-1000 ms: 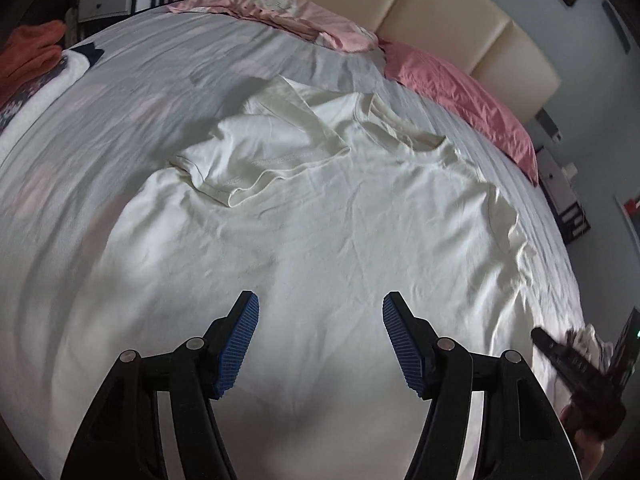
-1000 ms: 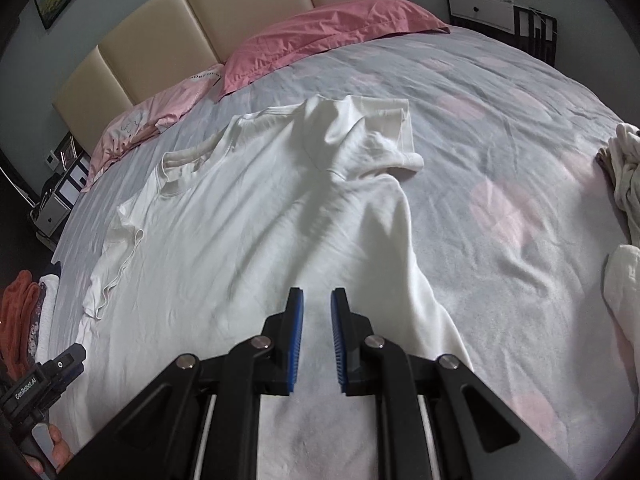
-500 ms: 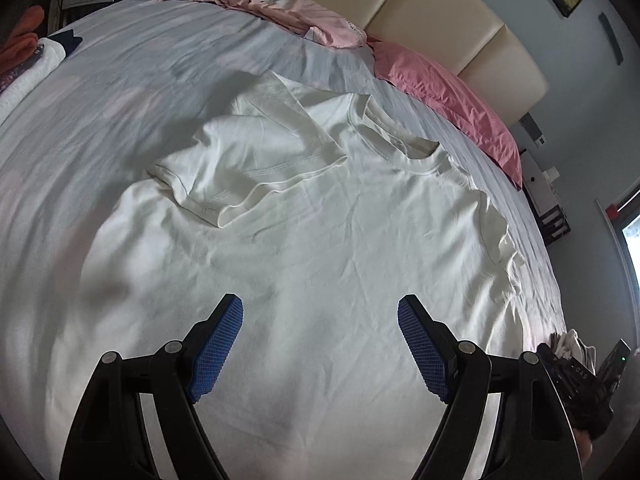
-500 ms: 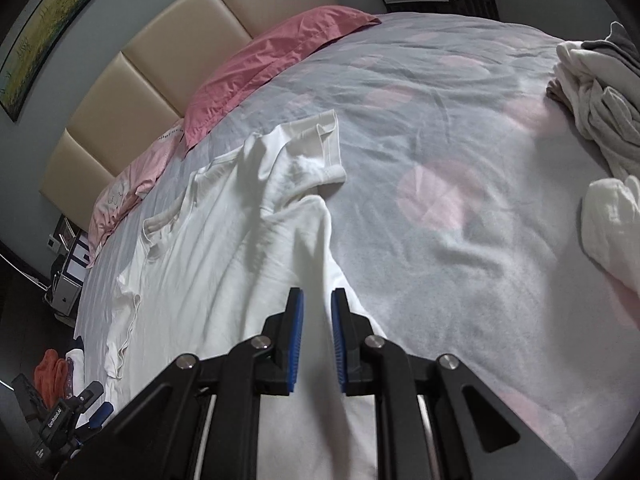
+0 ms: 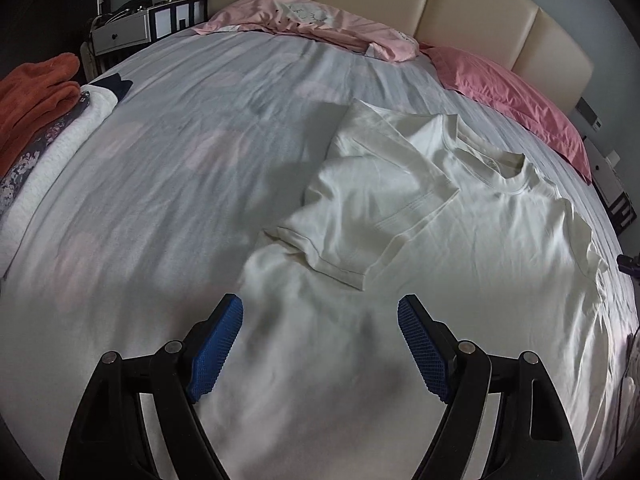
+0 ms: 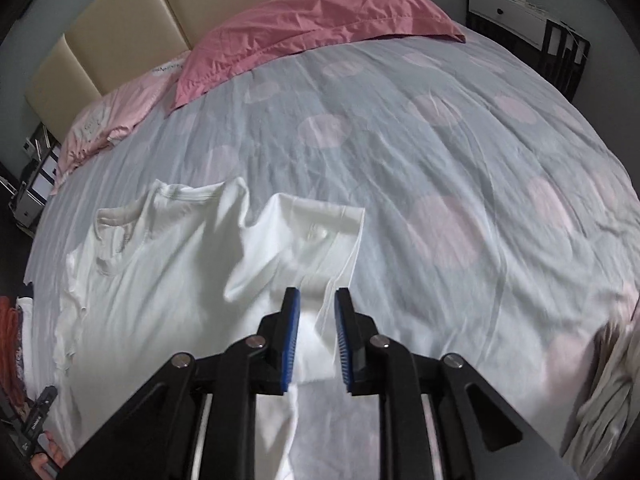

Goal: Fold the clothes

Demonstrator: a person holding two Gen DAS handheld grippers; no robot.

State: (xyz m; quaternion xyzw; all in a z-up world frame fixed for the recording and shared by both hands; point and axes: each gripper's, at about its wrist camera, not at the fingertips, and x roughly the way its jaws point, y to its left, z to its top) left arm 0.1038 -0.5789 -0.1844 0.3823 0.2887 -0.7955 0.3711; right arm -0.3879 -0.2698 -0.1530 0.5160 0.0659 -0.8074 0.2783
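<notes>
Left gripper (image 5: 320, 312): spread wide and released, nothing between the blue pads (image 5: 216, 348); it hangs over the lower body of the white T-shirt (image 5: 400, 280) without touching it.
Right gripper (image 6: 317, 300): its jaws are opening, with a narrow gap between the blue pads; the T-shirt's side edge (image 6: 320, 320) shows in that gap, below the pads, and they do not press on it.
White T-shirt: spread flat on the bed. In the left wrist view it fills the centre and runs toward 3 o'clock, with its collar (image 5: 500, 168) at about 1 o'clock from the claw.
Folded sleeve (image 5: 368, 216): laid inward over the chest, just past the left claw at 12 o'clock.
Other sleeve (image 6: 316, 232): rumpled, at 12 o'clock just beyond the right claw.
Bed cover (image 6: 440, 160): grey with pale pink dots, wrinkled, around the shirt.
Pink pillows (image 6: 320, 24): at 12 o'clock against the cream headboard (image 5: 440, 4).
Stacked clothes (image 5: 44, 120): orange, floral and white pieces at 10 o'clock, at the bed's edge, well apart from the shirt.
Light garments (image 6: 612, 368): a blurred heap at 4 o'clock in the right wrist view.
</notes>
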